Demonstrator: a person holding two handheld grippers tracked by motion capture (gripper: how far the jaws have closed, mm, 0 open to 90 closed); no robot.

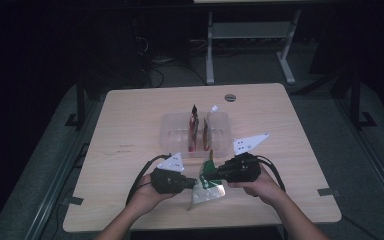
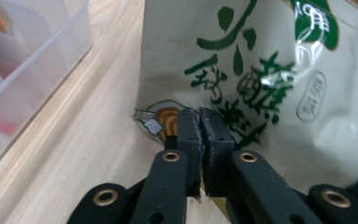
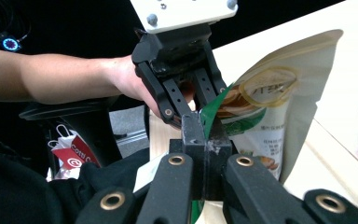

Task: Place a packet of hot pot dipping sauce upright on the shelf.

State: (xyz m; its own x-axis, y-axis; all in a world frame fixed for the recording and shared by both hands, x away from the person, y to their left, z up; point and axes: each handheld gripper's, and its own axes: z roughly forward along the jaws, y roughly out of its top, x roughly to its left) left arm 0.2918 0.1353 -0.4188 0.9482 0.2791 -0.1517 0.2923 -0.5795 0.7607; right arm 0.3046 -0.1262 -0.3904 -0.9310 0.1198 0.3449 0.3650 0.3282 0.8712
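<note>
Currently snack pouch point(image 1: 208, 187) held off bench point(image 1: 130, 130), just in front of clear bin point(image 1: 172, 131). Left claw point(image 2: 199, 122) pinched on pouch edge; right claw point(image 3: 204, 133) clamped on green corner. Risks judged: thin edge slipped from left pads; film torn if claws pulled apart; pouch dropped short of bin.

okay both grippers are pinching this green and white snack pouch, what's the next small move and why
Probably lift the snack pouch and carry it toward the clear bin. The left gripper and right gripper are both shut on it, and two pouches already stand upright in that bin.
</note>
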